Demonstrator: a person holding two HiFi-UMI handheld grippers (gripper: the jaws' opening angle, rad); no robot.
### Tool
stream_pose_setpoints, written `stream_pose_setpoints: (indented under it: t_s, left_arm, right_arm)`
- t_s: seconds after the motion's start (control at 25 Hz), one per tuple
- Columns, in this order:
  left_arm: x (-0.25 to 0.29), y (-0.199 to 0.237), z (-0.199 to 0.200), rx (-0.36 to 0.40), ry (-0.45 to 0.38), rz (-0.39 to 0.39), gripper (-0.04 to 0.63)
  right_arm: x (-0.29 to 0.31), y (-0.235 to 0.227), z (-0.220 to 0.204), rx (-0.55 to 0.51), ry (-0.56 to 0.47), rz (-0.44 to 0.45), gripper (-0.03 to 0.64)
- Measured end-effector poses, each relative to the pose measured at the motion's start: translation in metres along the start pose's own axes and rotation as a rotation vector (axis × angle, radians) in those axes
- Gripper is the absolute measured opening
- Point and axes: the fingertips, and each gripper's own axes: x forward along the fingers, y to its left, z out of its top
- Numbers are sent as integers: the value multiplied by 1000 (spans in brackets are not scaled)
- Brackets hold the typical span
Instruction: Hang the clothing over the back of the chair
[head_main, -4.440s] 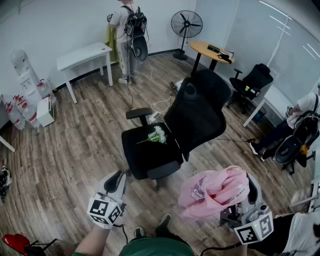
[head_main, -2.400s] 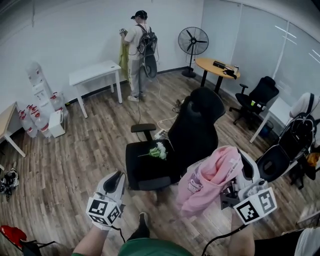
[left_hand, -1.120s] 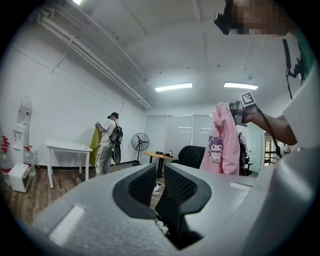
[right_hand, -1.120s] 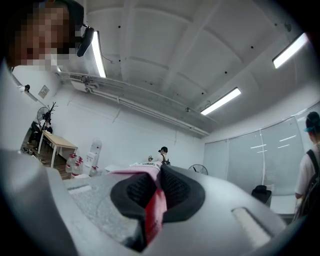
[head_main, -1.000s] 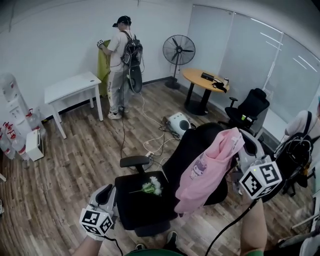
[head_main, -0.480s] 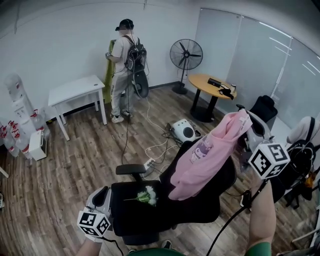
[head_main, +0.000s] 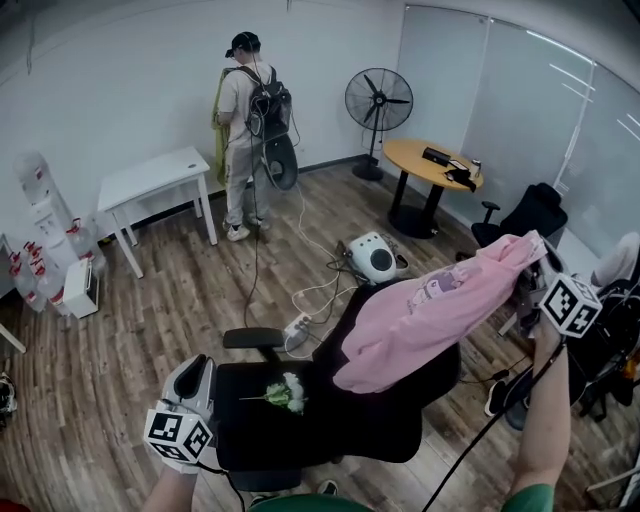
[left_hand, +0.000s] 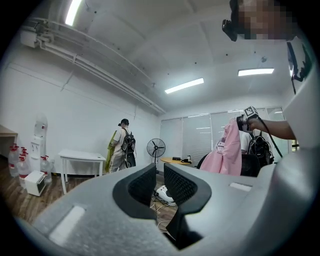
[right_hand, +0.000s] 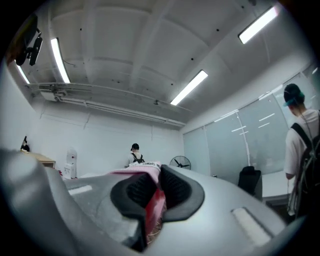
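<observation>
My right gripper (head_main: 533, 272) is raised at the right, shut on one end of the pink clothing (head_main: 430, 318). The garment stretches left from the jaws and droops over the top of the black office chair's back (head_main: 440, 375), hiding most of it. In the right gripper view pink cloth (right_hand: 151, 205) is pinched between the pads (right_hand: 137, 192). My left gripper (head_main: 192, 378) hovers low at the left of the chair seat (head_main: 330, 425), shut on nothing. A white flower (head_main: 284, 392) lies on the seat. The left gripper view shows the clothing (left_hand: 227, 152) hanging at the right.
A person with a backpack (head_main: 250, 110) stands at the far wall beside a white table (head_main: 155, 178). A fan (head_main: 378, 100), a round wooden table (head_main: 435, 165) and another black chair (head_main: 530, 212) stand at the back right. A white machine (head_main: 372, 258) and cables (head_main: 310, 295) lie on the floor behind the chair.
My right gripper has swung out to the right with the clothing, pulling it into a long stretch across the chair back. The left gripper has shifted slightly.
</observation>
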Motion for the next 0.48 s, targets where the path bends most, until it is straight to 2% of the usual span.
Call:
stream_pose_setpoints:
  t_s: [0.2, 0.48]
  left_arm:
    - [25, -26, -3, -3, 21, -7, 58]
    - [48, -75, -10, 8, 50, -67, 58]
  right_arm:
    - [-13, -75, -63, 18, 101, -64, 18]
    - [-40, -127, -159, 63, 248, -64, 20]
